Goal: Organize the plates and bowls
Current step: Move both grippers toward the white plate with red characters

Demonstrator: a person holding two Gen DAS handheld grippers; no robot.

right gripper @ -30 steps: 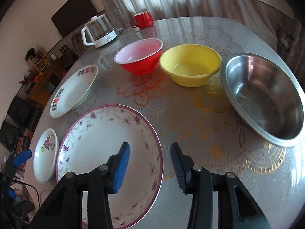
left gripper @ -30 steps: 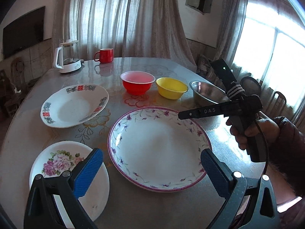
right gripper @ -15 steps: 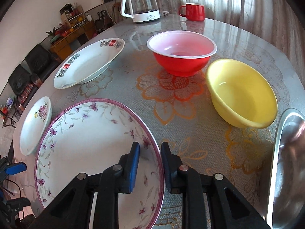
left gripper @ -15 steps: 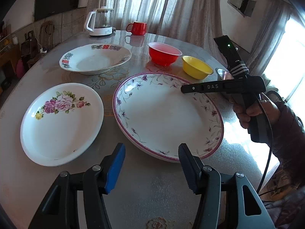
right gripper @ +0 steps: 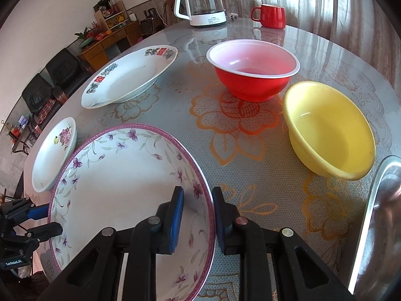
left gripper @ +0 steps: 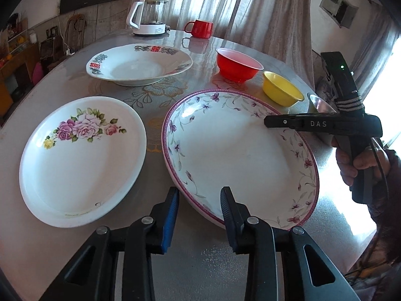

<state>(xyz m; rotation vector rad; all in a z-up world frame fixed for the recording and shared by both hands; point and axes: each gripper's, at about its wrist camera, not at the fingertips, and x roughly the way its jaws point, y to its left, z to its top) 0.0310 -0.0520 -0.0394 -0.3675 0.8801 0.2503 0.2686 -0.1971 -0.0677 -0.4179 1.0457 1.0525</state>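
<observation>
A large plate with purple flowers (left gripper: 238,150) lies at the table's near side. My left gripper (left gripper: 199,200) straddles its near rim with its jaws closing; a gap still shows beside each pad. My right gripper (right gripper: 198,200) is shut on the opposite rim of the same plate (right gripper: 125,188), one pad inside and one outside. A rose plate (left gripper: 82,155) lies left of it and a plate with red characters (left gripper: 140,65) farther back. A red bowl (right gripper: 253,75), a yellow bowl (right gripper: 330,130) and a steel bowl (right gripper: 376,225) stand to the right.
A white kettle (left gripper: 150,22) and a red mug (left gripper: 200,28) stand at the far edge of the round table (left gripper: 200,263). A hand (left gripper: 351,160) holds the right gripper at the table's right edge. Curtains hang behind.
My left gripper sank to the large plate's near rim and its jaws narrowed a lot. My right gripper slid onto the opposite rim and its jaws drew together.
</observation>
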